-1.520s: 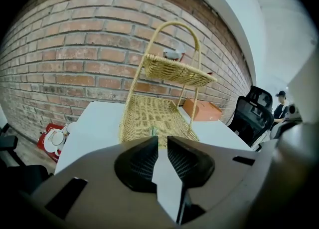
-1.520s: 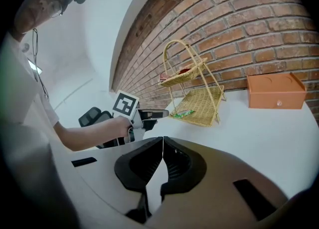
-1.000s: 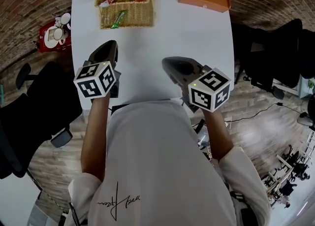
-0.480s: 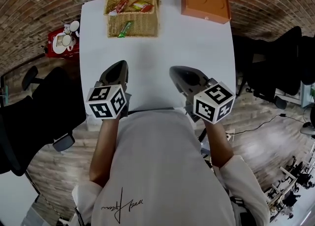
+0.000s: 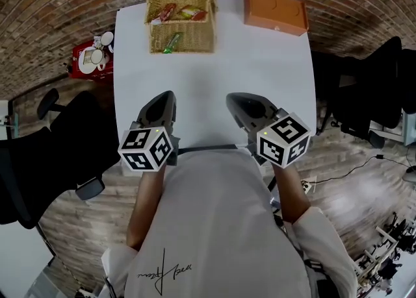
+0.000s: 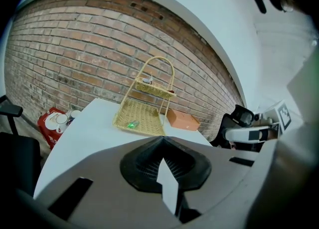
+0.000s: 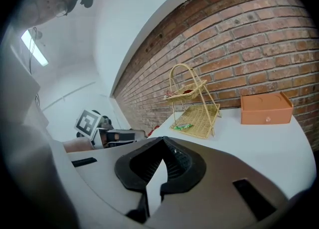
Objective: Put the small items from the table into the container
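Note:
A two-tier wicker basket [image 5: 181, 17] stands at the far end of the white table [image 5: 214, 76]. Red snack packets [image 5: 177, 11] lie in its upper tier and a green item [image 5: 170, 42] in its lower tray. My left gripper [image 5: 164, 95] hovers over the near left of the table, shut with nothing between its jaws. My right gripper [image 5: 235, 99] is level with it on the right, also shut and empty. In the left gripper view the basket [image 6: 144, 108] and green item [image 6: 131, 124] lie ahead of the closed left gripper [image 6: 162, 138]. The right gripper view shows the basket [image 7: 192, 108] beyond the right gripper [image 7: 162, 140].
An orange box [image 5: 275, 10] sits at the table's far right corner, against the brick wall. A red tray with cups [image 5: 91, 60] is off the table's left edge. Black office chairs stand to the left [image 5: 58, 154] and right [image 5: 364, 95].
My left gripper has drawn back from the basket toward the person's body. The right gripper has stayed about where it was. The head view has tilted slightly.

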Demonstrator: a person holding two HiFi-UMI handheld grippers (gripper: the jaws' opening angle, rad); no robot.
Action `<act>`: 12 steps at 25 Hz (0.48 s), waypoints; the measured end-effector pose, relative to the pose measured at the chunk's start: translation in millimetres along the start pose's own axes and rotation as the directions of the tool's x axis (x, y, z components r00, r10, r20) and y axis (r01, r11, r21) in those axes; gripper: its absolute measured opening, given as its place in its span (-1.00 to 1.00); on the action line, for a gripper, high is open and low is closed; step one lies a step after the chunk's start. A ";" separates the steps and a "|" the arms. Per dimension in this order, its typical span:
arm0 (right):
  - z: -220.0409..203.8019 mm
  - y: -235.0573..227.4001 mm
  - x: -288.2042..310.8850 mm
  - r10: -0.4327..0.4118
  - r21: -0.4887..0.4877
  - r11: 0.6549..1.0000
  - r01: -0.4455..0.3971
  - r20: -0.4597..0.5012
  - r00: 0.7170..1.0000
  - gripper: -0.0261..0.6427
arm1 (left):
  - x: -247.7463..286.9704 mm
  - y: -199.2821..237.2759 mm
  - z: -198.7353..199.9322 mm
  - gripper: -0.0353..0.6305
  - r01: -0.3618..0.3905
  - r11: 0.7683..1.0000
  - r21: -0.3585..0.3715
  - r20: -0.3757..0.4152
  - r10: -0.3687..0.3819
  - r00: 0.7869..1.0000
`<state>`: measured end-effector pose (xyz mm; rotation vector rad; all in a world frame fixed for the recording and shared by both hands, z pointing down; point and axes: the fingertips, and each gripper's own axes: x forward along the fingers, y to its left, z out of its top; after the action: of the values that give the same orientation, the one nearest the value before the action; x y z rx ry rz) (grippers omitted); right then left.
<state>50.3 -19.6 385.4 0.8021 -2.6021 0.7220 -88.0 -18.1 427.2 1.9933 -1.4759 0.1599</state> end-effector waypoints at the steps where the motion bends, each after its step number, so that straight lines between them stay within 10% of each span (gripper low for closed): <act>1: 0.1 0.6 -0.4 0.002 -0.003 1.000 -0.002 -0.002 1.000 -0.86 | -1.3 -2.8 0.6 -0.87 0.004 1.000 0.000 0.003 -0.004 1.000; 12: 6.7 -3.9 -1.2 0.028 -0.056 0.998 -0.029 -0.014 1.000 -0.86 | -8.9 -14.1 6.7 -0.87 0.025 0.999 0.032 0.025 -0.026 0.999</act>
<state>52.5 -25.6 380.9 0.7428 -2.6142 0.6567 -80.4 -12.3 411.9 2.0460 -1.4719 0.1484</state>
